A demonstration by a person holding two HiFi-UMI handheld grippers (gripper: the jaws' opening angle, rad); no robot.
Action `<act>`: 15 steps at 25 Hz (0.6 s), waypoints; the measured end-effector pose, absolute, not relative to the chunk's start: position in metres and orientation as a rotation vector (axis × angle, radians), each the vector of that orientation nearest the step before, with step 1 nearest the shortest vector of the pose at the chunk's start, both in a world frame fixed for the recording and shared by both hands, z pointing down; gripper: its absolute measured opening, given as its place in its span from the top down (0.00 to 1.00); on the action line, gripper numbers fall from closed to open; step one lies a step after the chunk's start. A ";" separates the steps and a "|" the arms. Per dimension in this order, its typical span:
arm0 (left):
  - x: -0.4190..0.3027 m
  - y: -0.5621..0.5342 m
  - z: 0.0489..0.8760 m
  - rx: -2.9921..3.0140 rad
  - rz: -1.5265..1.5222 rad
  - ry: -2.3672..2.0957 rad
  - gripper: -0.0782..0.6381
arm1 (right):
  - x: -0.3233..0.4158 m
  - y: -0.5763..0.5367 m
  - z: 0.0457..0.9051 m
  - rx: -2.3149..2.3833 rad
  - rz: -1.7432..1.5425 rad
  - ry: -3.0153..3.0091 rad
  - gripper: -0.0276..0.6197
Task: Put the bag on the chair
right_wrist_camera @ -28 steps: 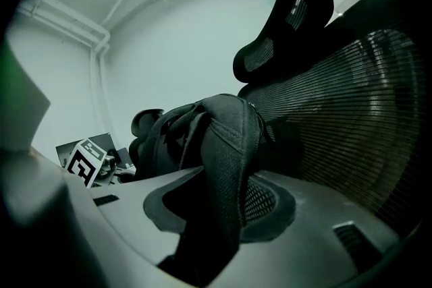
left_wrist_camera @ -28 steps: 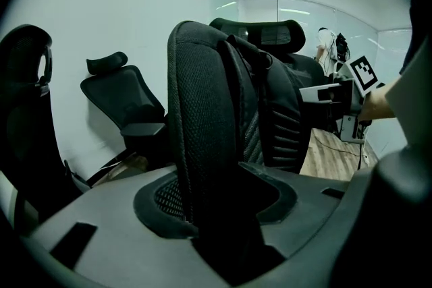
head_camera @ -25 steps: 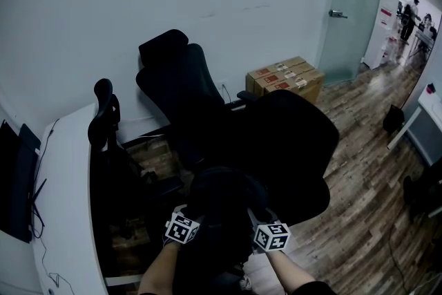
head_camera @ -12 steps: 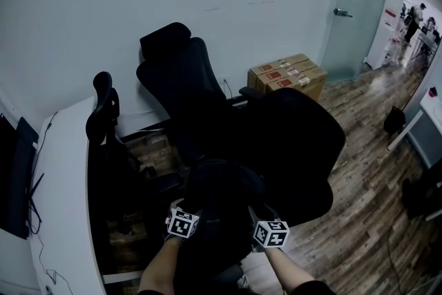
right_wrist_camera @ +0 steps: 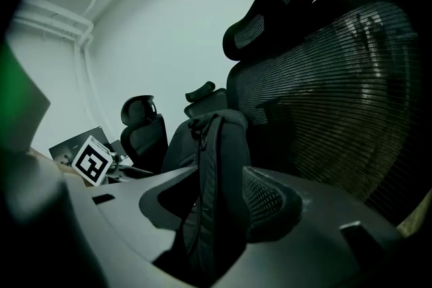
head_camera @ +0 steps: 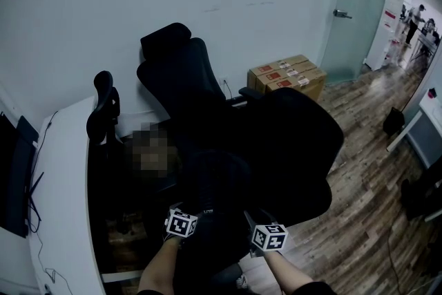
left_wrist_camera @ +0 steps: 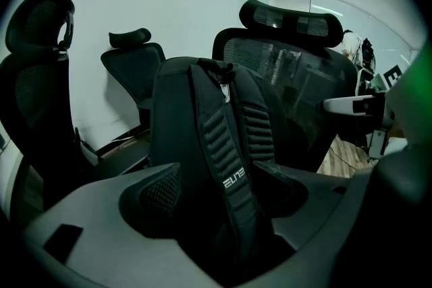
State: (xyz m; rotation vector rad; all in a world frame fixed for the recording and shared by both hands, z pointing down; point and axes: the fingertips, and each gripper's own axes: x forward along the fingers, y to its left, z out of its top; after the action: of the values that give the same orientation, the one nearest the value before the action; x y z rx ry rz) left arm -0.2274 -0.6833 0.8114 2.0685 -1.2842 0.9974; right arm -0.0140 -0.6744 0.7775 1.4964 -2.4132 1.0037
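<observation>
A black backpack (head_camera: 210, 179) stands upright on the seat of a black mesh office chair (head_camera: 297, 141) and leans toward its back (right_wrist_camera: 337, 77). My left gripper (head_camera: 190, 209) is at the bag's near left side. Its jaws are opening, and a padded shoulder strap (left_wrist_camera: 226, 145) runs between them with a gap on either side. My right gripper (head_camera: 252, 219) is at the near right side. Its jaws are also opening around the other strap (right_wrist_camera: 206, 172), and the pads (right_wrist_camera: 270, 202) stand off it. The seat under the bag is hidden in shadow.
A second black chair (head_camera: 176, 72) stands against the wall behind, and a third (head_camera: 103, 107) by the white desk (head_camera: 65, 204) at the left. Cardboard boxes (head_camera: 286, 76) sit by the wall, near a glass door (head_camera: 356, 3). Wooden floor (head_camera: 373, 169) lies to the right.
Both grippers have drawn back slightly toward me. The backpack has settled lower on the seat, and the straps are no longer pulled up.
</observation>
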 end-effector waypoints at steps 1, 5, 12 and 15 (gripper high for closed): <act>-0.227 -0.682 0.811 2.070 0.983 -1.291 0.40 | -0.015 -0.673 0.777 1.492 1.002 -2.415 0.67; -0.231 -0.679 0.802 2.090 0.932 -1.338 0.40 | -0.020 -0.669 0.773 1.487 0.990 -2.423 0.67; -0.242 -0.669 0.774 2.116 0.837 -1.421 0.51 | -0.025 -0.657 0.760 1.498 0.954 -2.433 0.67; -0.246 -0.661 0.762 2.135 0.814 -1.447 0.58 | -0.029 -0.651 0.752 1.500 0.940 -2.444 0.67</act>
State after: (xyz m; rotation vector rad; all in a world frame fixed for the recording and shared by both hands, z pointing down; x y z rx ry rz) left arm -0.2463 -0.6614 0.7623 2.1345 -1.4466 0.8137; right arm -0.0293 -0.6507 0.7517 1.5000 -2.4442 0.9397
